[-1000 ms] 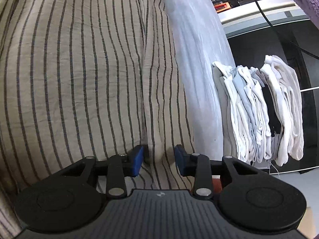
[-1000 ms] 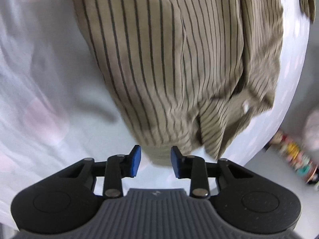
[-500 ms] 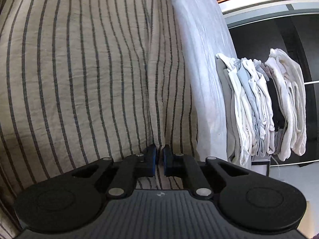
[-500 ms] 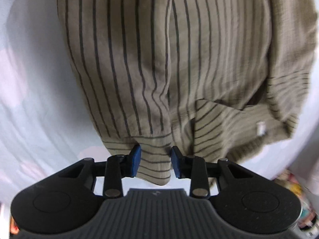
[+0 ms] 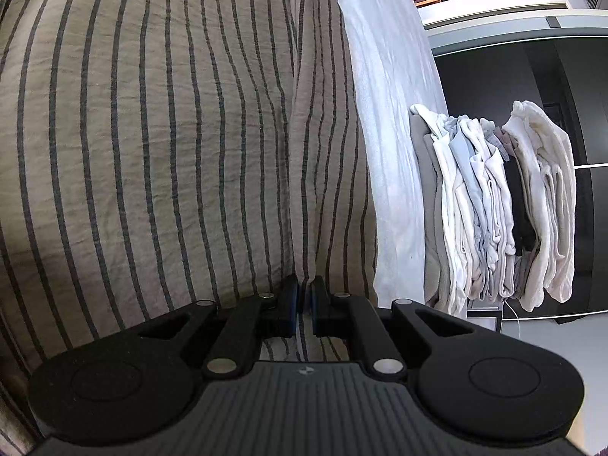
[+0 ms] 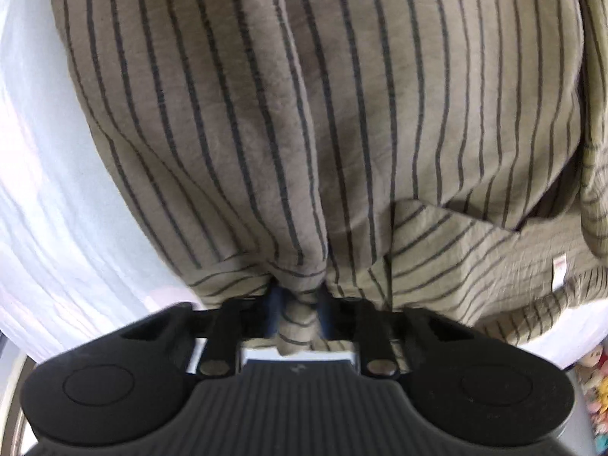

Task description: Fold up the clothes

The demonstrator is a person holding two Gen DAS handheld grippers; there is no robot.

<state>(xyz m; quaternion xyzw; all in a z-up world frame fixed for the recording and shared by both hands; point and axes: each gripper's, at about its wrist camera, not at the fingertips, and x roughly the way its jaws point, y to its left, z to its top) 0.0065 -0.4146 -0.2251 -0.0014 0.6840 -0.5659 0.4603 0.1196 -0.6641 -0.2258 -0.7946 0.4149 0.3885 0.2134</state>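
A tan shirt with thin dark stripes (image 5: 171, 144) lies spread on a white sheet (image 5: 391, 121) and fills most of both views. My left gripper (image 5: 305, 298) is shut on the shirt's near edge, a thin fold of cloth pinched between its blue pads. In the right wrist view the same striped shirt (image 6: 304, 114) bunches into a ridge that runs down into my right gripper (image 6: 298, 313), whose jaws are closing on a wad of its hem. A small white label (image 6: 558, 271) shows on the shirt's folded-over part at the right.
A stack of folded white, grey and black clothes (image 5: 494, 205) stands just past the sheet's right edge in the left wrist view, in front of dark cabinet fronts (image 5: 532, 72). White sheet (image 6: 45, 197) lies left of the shirt in the right wrist view; small colourful items (image 6: 598, 380) sit at the lower right.
Both grippers went from open to closed on the shirt's edge. The right gripper moved in toward the hem, and the cloth now bunches between its pads. The left view barely shifted.
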